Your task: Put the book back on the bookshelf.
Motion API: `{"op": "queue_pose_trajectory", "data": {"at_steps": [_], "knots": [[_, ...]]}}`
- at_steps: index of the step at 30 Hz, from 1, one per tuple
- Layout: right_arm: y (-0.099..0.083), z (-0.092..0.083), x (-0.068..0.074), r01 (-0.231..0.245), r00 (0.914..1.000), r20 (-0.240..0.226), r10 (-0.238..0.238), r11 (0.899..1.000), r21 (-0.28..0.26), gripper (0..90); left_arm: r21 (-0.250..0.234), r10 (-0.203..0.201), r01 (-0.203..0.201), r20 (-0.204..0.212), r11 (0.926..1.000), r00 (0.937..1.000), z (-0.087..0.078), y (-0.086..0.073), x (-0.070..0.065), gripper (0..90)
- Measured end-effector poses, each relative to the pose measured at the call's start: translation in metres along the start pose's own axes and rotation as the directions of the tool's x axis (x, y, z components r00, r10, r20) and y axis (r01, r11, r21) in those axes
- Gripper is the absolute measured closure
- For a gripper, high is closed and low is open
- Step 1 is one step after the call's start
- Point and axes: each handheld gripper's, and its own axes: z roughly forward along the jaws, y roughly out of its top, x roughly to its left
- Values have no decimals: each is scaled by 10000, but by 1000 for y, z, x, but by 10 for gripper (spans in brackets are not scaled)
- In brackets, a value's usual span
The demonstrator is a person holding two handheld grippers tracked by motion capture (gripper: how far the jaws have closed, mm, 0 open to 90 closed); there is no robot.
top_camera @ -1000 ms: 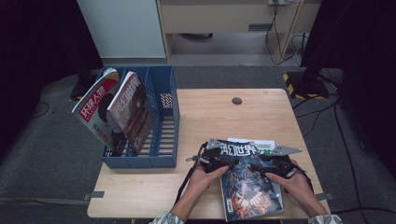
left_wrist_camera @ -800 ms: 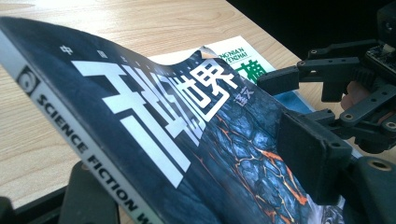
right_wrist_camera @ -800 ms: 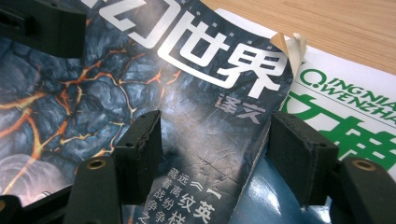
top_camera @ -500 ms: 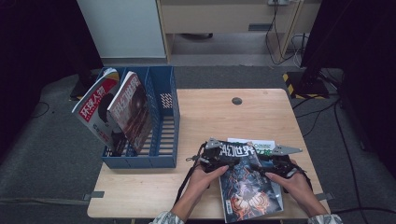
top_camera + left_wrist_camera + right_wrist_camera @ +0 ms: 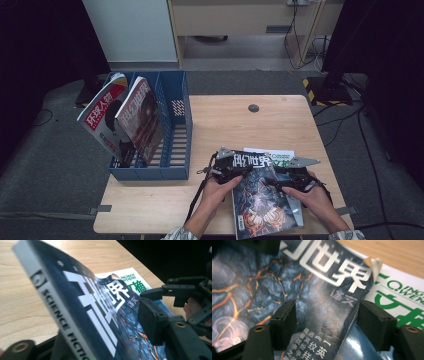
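Table (image 5: 225, 130): light wood, with a small dark disc (image 5: 253, 108) at about 12 o'clock from centre.

Rack (image 5: 172, 135): blue, slotted, at the table's 9 o'clock edge. Two magazines lean in its leftmost slots, tilted toward 10 o'clock: a red-and-white one (image 5: 100, 117) outermost, a dark brown one (image 5: 142, 120) just beside it.

Sci-fi magazine (image 5: 260, 197): dark cover with orange cracks and big white characters, at the table's 5 o'clock corner, spine edge raised off the wood. It lies over a white-and-green magazine (image 5: 275, 155) that peeks out at its 1 o'clock; a blue cover shows under its right edge.

Left gripper (image 5: 231, 169): at the magazine's 10 o'clock corner, jaws either side of the spine edge, one above the cover (image 5: 152, 322) and one below, clamped on it.

Right gripper (image 5: 282, 176): at the magazine's 2 o'clock edge. Jaws spread apart, the cover's curled right edge (image 5: 352, 315) lying between them, neither pad pressing it.
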Motion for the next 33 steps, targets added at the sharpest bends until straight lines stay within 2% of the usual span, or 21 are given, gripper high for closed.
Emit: {"op": "queue_pose_trajectory", "data": {"at_steps": [4,7,10,13,17,20,27,33], "knots": [[0,2,1,-105,9999,-84,106,9998,159,241,-261,-4,4,1,9997,10000,-4,2,-1,586],[0,3,2,-57,10000,-63,58,9998,191,217,-362,15,-16,-32,9993,10000,-5,2,-1,612],[0,4,1,-244,9997,-25,244,9996,146,159,-460,32,-33,-11,9989,10000,-7,3,-2,643],[0,4,-1,-559,9984,-76,559,9984,73,132,-545,262,-258,60,9982,9996,-8,5,-5,659],[-1,5,1,-379,9993,-19,379,9992,81,105,-522,527,-519,133,9973,9985,-9,7,-9,683],[-1,4,0,-537,9981,-303,539,9985,66,133,-569,633,-619,214,9965,9978,-10,8,-11,695],[-1,4,0,-418,9986,-321,419,9991,52,172,-485,583,-567,306,9972,9978,-13,10,-10,726],[0,0,-1,-316,9991,-287,315,9995,-31,326,-408,889,-875,344,9953,9954,-18,16,-13,759]]}}
